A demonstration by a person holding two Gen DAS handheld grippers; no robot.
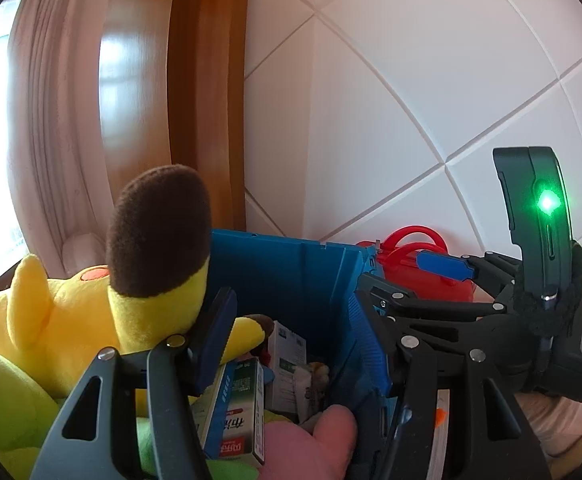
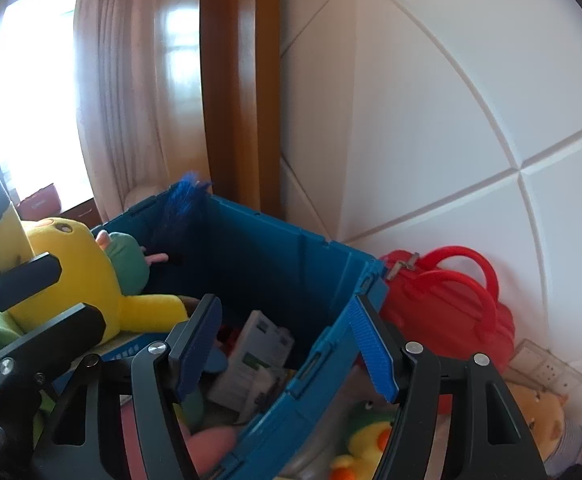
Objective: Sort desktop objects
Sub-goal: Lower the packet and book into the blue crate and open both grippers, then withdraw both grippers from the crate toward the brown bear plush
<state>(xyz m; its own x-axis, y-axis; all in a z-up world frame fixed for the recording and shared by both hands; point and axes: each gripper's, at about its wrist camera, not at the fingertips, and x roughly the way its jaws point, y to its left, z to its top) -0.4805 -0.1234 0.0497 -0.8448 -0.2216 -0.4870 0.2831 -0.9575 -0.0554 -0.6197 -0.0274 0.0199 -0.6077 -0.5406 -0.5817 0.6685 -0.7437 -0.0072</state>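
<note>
A blue plastic crate (image 1: pixel 291 272) (image 2: pixel 283 264) holds plush toys and small boxes. A yellow Pikachu plush (image 1: pixel 91 308) (image 2: pixel 71 276) lies at its left side. My left gripper (image 1: pixel 291 344) hangs open over the crate, with a green and white box (image 1: pixel 239 412) just inside its left finger; contact is unclear. My right gripper (image 2: pixel 287 344) is open and empty, straddling the crate's right wall above a white box (image 2: pixel 259 352). The right gripper also shows in the left wrist view (image 1: pixel 447 268).
A red handbag (image 2: pixel 451 304) (image 1: pixel 423 268) leans on the white tiled wall right of the crate. Plush toys (image 2: pixel 367 440) lie beside the crate at lower right. A wooden door frame (image 2: pixel 239 100) and curtain (image 2: pixel 123 100) stand behind.
</note>
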